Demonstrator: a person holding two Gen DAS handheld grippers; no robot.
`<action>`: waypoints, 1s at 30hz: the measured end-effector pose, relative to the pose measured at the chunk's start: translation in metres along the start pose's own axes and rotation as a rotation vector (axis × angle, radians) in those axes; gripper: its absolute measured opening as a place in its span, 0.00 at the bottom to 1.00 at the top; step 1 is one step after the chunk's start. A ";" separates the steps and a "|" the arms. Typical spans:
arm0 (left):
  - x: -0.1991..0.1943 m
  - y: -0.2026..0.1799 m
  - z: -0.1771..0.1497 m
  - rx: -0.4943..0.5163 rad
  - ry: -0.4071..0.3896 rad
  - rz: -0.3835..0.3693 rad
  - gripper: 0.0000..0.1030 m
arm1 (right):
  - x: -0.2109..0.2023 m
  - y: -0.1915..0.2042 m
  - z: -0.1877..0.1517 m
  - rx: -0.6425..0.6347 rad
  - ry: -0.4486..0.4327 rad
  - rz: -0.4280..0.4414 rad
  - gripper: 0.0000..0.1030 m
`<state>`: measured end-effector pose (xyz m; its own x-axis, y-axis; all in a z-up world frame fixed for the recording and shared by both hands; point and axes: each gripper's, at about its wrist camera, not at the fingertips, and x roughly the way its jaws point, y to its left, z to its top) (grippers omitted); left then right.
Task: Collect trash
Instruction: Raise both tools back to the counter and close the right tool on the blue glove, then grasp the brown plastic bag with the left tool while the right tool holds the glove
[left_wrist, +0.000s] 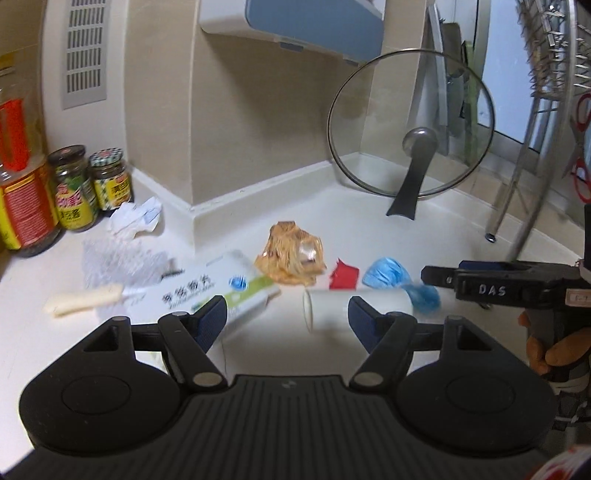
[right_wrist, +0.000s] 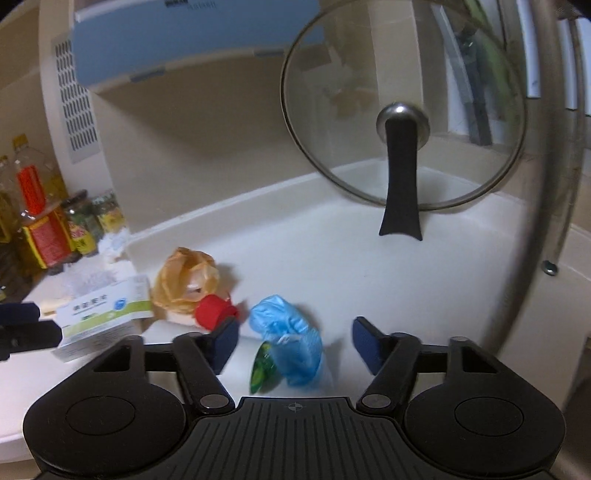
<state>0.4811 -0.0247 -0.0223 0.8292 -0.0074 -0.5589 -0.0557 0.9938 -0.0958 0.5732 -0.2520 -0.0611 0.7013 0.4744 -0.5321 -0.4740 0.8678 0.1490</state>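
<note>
The left gripper (left_wrist: 286, 314) spreads its fingers wide and empty over the white tube (left_wrist: 360, 302). The right gripper (right_wrist: 293, 338) gapes likewise, holding nothing, with the blue bag (right_wrist: 288, 332) between, untouched. Trash clusters at twelve o'clock on the worktop (right_wrist: 332, 258): medicine box (left_wrist: 218, 291), tan wrapper (left_wrist: 291, 254), red cap (right_wrist: 212, 312), presumably awaiting collection.

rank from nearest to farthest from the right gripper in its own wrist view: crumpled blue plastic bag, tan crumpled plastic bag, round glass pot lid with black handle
1. Crumpled blue plastic bag, lying between the open fingers of the right gripper.
2. Tan crumpled plastic bag, farther back on the left.
3. Round glass pot lid, leaning at the back, right of centre.
</note>
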 end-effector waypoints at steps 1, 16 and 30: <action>0.007 0.000 0.003 0.003 0.004 0.002 0.68 | 0.007 -0.002 0.002 -0.001 0.009 0.003 0.61; 0.073 0.000 0.027 0.024 0.052 0.002 0.67 | 0.066 -0.006 0.009 -0.027 0.095 0.067 0.39; 0.115 -0.002 0.034 0.054 0.099 0.002 0.44 | 0.056 -0.026 0.022 0.044 0.007 0.046 0.23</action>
<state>0.5959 -0.0237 -0.0583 0.7698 -0.0136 -0.6382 -0.0254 0.9983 -0.0519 0.6371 -0.2451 -0.0762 0.6751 0.5132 -0.5299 -0.4816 0.8508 0.2104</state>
